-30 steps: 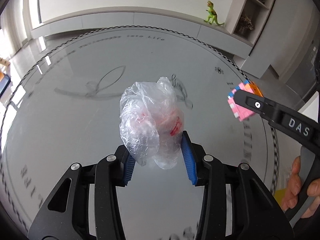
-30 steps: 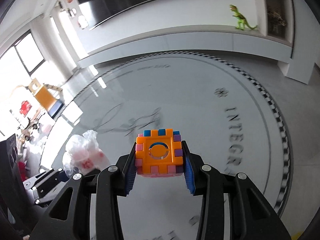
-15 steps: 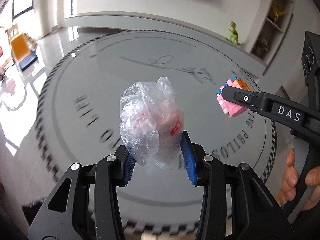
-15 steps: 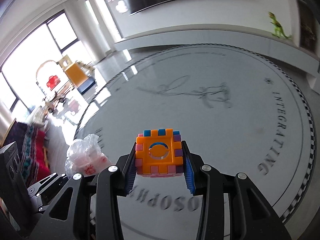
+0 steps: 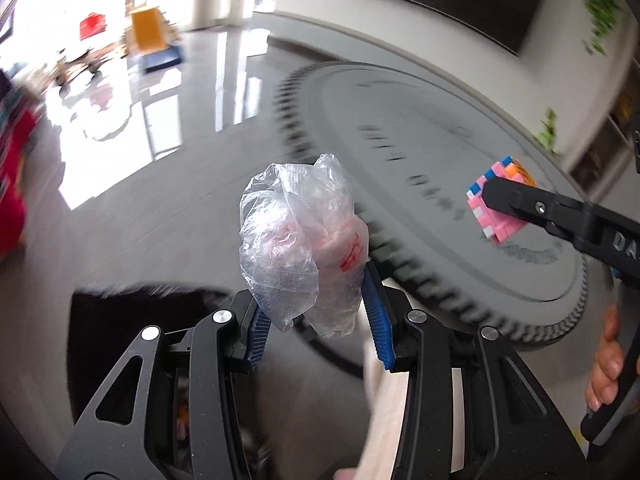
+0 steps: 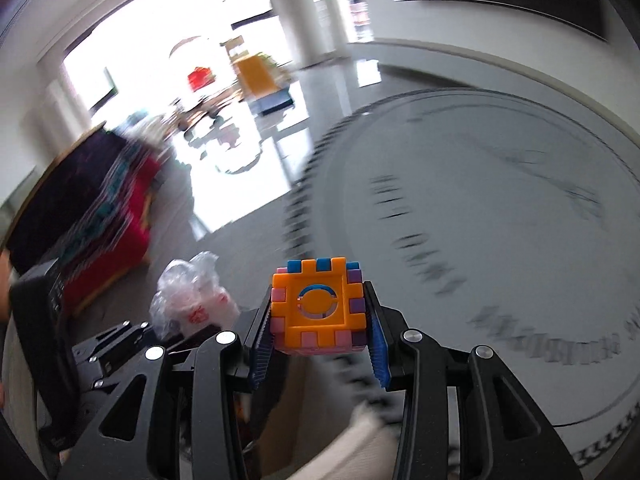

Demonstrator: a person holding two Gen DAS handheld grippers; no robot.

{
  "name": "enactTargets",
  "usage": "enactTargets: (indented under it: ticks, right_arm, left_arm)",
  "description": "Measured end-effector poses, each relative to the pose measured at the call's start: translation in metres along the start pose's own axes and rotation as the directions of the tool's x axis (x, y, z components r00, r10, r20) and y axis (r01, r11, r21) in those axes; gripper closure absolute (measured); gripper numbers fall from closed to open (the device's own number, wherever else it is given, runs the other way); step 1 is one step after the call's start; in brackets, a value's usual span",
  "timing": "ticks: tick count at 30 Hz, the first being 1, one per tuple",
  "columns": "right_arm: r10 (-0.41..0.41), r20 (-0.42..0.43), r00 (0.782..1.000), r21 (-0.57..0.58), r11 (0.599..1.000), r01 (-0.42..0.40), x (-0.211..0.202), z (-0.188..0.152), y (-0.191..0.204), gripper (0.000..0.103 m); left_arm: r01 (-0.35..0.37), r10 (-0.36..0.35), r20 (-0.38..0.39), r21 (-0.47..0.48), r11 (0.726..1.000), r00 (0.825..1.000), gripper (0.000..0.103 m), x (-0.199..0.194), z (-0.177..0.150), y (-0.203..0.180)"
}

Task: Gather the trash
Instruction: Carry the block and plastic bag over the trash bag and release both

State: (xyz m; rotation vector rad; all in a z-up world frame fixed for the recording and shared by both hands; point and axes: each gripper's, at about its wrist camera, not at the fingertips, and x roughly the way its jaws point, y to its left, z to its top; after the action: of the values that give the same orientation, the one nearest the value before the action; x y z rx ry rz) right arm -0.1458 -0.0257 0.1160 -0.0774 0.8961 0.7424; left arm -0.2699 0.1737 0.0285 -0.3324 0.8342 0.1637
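left gripper [image 5: 316,318]: jaws clamp a crumpled plastic bag [image 5: 300,244] at frame centre. right gripper [image 6: 318,350]: jaws clamp a multicoloured block cube [image 6: 316,308], lower centre. the blurred surface beneath appears to be the floor [image 5: 168,216].

Two grippers are in view: the left gripper [image 5: 316,316] and the right gripper [image 6: 318,344]. Each has two black fingers with blue ribbed pads, four fingers in all. There is one crumpled clear plastic bag [image 5: 300,248] and one toy cube [image 6: 316,308] built of orange, pink, blue and purple pieces. One hand [image 5: 608,364] shows at the edge of the left view. On the floor lies one round grey rug [image 6: 500,232] with a checkered rim.
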Motion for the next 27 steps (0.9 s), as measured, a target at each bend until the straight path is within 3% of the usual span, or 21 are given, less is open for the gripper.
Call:
enactTargets:
  ticks: [4,10,12,13,14,15,16,19,23,27]
  right_arm:
    - [0.080,-0.090,0.993,-0.126,0.988,-0.091,0.029,-0.017,0.065,0.061]
    - [0.143,-0.209,0.967,-0.223,0.956,-0.190,0.062,-0.041,0.130,0.061]
    - [0.169,-0.248,0.954,-0.245,0.942,-0.231,0.072,-0.047,0.148,0.061]
    - [0.191,-0.274,0.943,-0.252,0.931,-0.262,0.074,-0.051,0.158,0.060]
    - [0.201,-0.297,0.933,-0.257,0.925,-0.281,0.079,-0.052,0.165,0.044]
    - [0.196,-0.301,0.933,-0.258,0.925,-0.277,0.082,-0.053,0.172,0.029]
    - [0.196,-0.284,0.939,-0.258,0.927,-0.271,0.082,-0.054,0.176,0.026]
    - [0.209,-0.269,0.940,-0.271,0.921,-0.282,0.077,-0.054,0.182,0.025]
    - [0.207,-0.248,0.946,-0.279,0.920,-0.274,0.072,-0.055,0.182,0.025]
    - [0.214,-0.241,0.947,-0.270,0.922,-0.277,0.068,-0.050,0.176,0.025]
  left_arm:
    - [-0.081,0.081,-0.005,-0.115,0.990,0.997,0.061,-0.019,-0.030,0.052]
    - [-0.201,0.197,-0.041,-0.253,0.946,0.979,0.061,-0.040,-0.072,0.116]
    - [-0.238,0.229,-0.064,-0.284,0.929,0.971,0.056,-0.043,-0.085,0.131]
    - [-0.253,0.240,-0.082,-0.294,0.922,0.967,0.049,-0.043,-0.090,0.136]
    - [-0.290,0.268,-0.112,-0.307,0.906,0.957,0.022,-0.042,-0.098,0.143]
    - [-0.326,0.301,-0.127,-0.315,0.891,0.945,0.006,-0.043,-0.100,0.147]
    - [-0.366,0.343,-0.129,-0.324,0.872,0.930,0.006,-0.046,-0.106,0.151]
    - [-0.410,0.380,-0.154,-0.352,0.841,0.912,0.006,-0.049,-0.118,0.165]
    - [-0.393,0.362,-0.156,-0.400,0.828,0.919,0.006,-0.051,-0.120,0.184]
    - [-0.389,0.360,-0.148,-0.386,0.837,0.921,0.006,-0.053,-0.116,0.184]
